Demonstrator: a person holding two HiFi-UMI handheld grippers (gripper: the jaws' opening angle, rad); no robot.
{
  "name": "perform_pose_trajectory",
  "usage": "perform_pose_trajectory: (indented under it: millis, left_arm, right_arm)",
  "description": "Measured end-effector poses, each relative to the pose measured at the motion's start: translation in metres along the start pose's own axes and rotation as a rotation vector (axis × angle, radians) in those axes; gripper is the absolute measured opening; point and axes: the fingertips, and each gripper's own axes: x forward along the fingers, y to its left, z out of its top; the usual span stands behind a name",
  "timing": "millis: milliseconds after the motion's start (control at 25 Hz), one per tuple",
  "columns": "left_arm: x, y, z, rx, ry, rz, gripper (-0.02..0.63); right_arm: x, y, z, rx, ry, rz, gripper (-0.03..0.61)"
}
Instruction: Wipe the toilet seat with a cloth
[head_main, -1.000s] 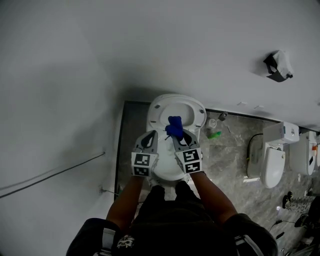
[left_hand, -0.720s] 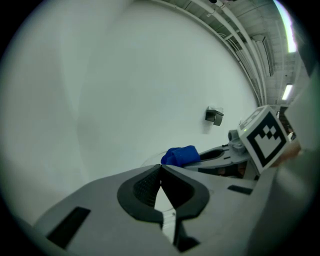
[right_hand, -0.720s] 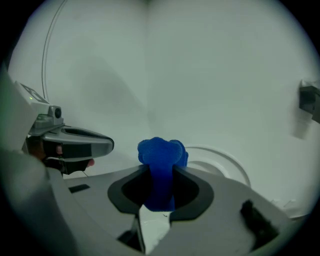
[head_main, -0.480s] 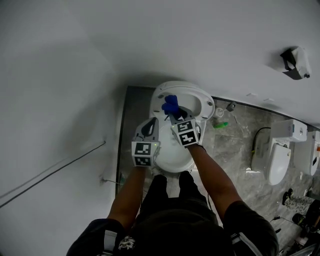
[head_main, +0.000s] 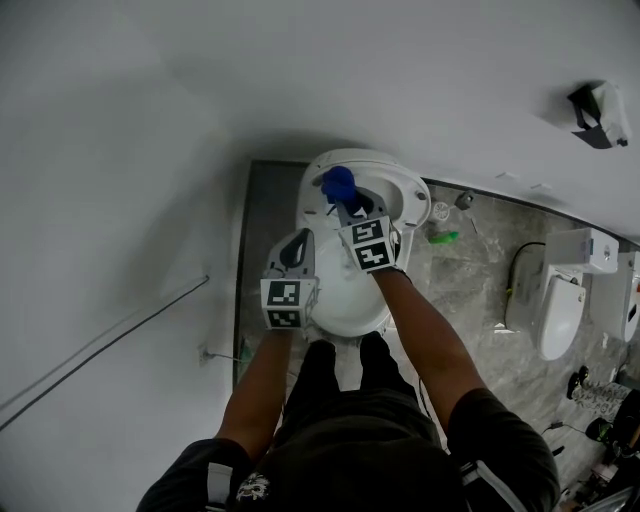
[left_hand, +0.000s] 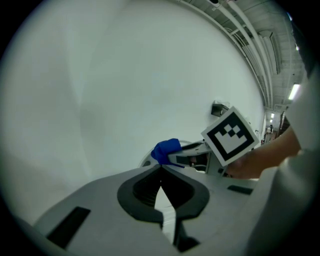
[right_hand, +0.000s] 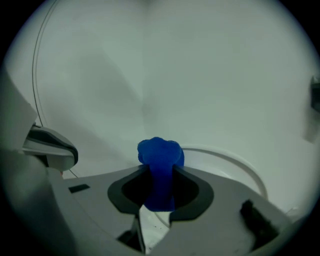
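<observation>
Cloth, blue, soft, bunched, pinched by right gripper at twelve o'clock of smooth oval white toilet seat; left gripper at nine o'clock, tilted down, jaws pressed together, empty.

Walls: a plain white wall encloses the area on two sides. A thin cable runs along its left face. A dark dispenser is mounted on its right portion.

Floor: grey marbled floor, fitted with a round drain.

Fixtures: a second white toilet stands at the right.

Lighting: even and diffuse.
</observation>
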Motion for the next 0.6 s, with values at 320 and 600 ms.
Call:
perform_pose_trajectory:
  millis: [320,600]
  left_arm:
    - [0.006,-0.03,-0.005,0.038,0.034,-0.051,0.011]
    - [0.02,-0.056,-0.006,0.057,0.04,-0.098,0.011]
  right_arm:
    - [-0.023,-0.055,0.006,0.065,-0.063,-0.122,0.098]
    - [-0.044,-0.1,-0.008,0.057,-0.049,-0.191,0.098]
